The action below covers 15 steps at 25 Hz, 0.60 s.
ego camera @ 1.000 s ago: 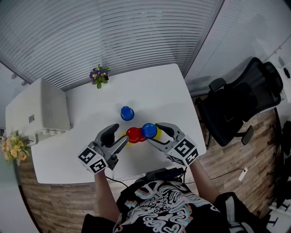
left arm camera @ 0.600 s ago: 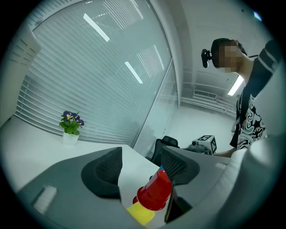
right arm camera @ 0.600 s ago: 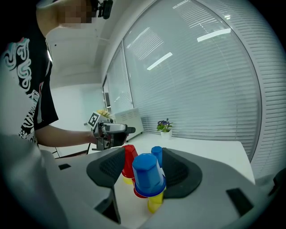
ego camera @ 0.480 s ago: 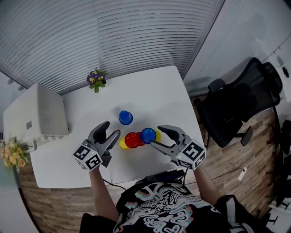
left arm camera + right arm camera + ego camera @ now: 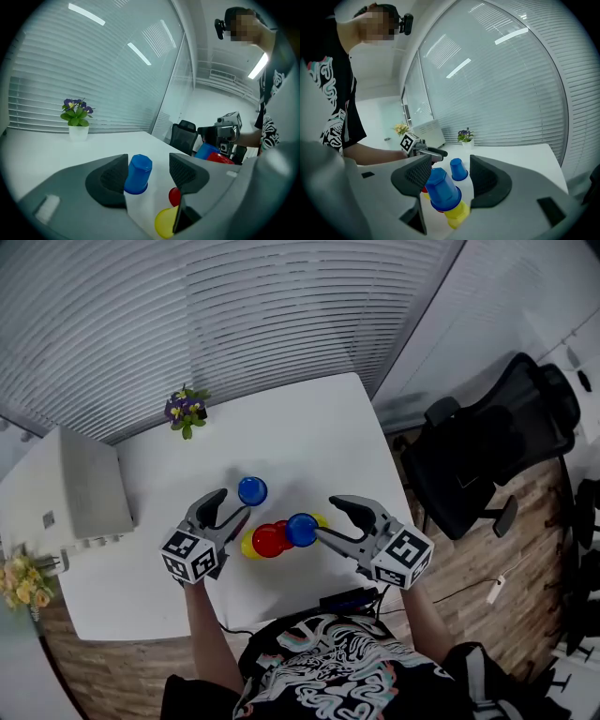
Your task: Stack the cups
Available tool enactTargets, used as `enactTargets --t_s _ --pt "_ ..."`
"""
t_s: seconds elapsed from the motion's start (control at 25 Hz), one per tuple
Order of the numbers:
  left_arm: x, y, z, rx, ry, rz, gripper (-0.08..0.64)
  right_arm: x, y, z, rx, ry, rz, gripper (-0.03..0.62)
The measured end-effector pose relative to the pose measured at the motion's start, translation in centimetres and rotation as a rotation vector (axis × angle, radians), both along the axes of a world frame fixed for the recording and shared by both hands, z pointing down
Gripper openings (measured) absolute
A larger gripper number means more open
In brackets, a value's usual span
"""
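Head view: I judge the stacking unfinished. The blue cup covers the yellow cup, the red cup lies beside, and the lone blue cup stands apart. The left tongs and right tongs are spread and pinch nothing.

A white rectangular table carries a small white pot of purple flowers near the worktop's far left corner. An upturned blue plastic cup stands alone about the middle. Between it and the near edge sits a tight cluster: a yellow plastic cup touching a red plastic cup, and just right of them a second blue cup capping a second yellow cup.
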State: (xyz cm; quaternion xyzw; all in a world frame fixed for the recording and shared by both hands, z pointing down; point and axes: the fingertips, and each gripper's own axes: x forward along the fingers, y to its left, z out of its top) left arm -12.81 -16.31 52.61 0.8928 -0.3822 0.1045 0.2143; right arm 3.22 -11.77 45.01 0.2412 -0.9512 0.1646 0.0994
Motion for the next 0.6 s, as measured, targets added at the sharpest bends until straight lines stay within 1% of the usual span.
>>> enactTargets --t_s 0.16,0.36,0.6 --pt "0.7 -1.0 1.6 -0.01 -0.041 0.008 0.276 0.0 -0.4 0.5 -0.026 0.009 -0.008 0.258" --pt "1.9 -1.9 3.1 -0.012 -0.112 0.042 0.318 0.0 -0.8 1.2 -0.043 0.028 -0.011 0.258" --pt "2.6 -2.9 3.7 -0.007 -0.131 0.053 0.322 0.0 -1.2 1.8 -0.059 0.037 -0.016 0.256"
